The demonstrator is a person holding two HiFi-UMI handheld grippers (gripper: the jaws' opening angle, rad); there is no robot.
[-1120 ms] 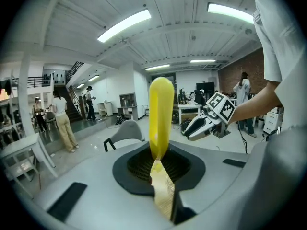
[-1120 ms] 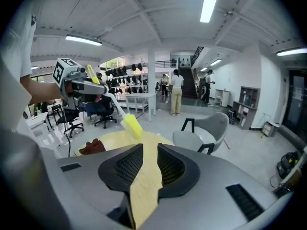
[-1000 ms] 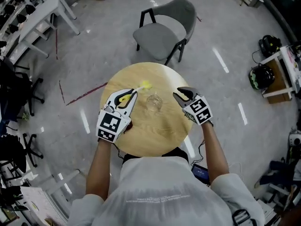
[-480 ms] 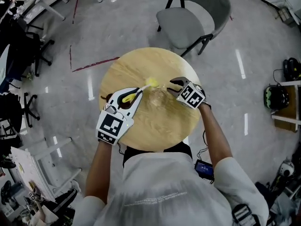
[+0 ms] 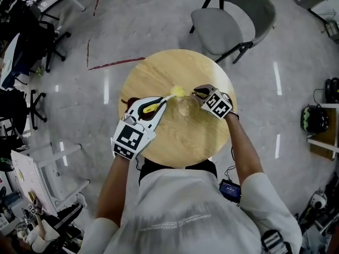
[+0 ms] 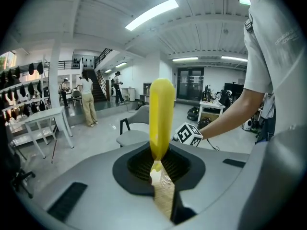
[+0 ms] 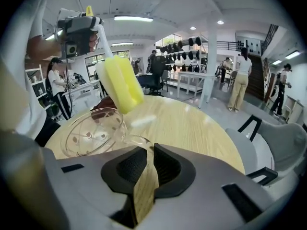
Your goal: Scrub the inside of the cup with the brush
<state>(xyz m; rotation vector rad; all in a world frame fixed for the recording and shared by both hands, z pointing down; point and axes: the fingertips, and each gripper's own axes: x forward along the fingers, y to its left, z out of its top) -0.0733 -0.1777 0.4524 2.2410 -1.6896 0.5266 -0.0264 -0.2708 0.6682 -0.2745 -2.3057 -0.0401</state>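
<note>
A clear glass cup [image 5: 186, 106] with a printed pattern sits near the middle of the round wooden table [image 5: 159, 67]. In the right gripper view the cup [image 7: 93, 131] is tipped, its mouth turned toward the brush. My right gripper [image 5: 200, 93] is at the cup's base [image 7: 138, 141], and its jaws are closing on the base. My left gripper [image 5: 159, 103] is shut on the yellow brush handle [image 6: 160, 119]. The yellow sponge head [image 5: 177, 91] hovers just outside the cup's rim, close above it in the right gripper view [image 7: 120, 85].
A grey chair [image 5: 233, 20] stands just beyond the table. A small dark object [image 5: 124, 101] lies at the table's left edge. Desks and office chairs [image 5: 32, 46] crowd the far left. Several people [image 6: 88, 102] stand in the background.
My right gripper has moved left from beside the cup up to it. The cup now leans toward the brush. The brush head has come closer to the cup.
</note>
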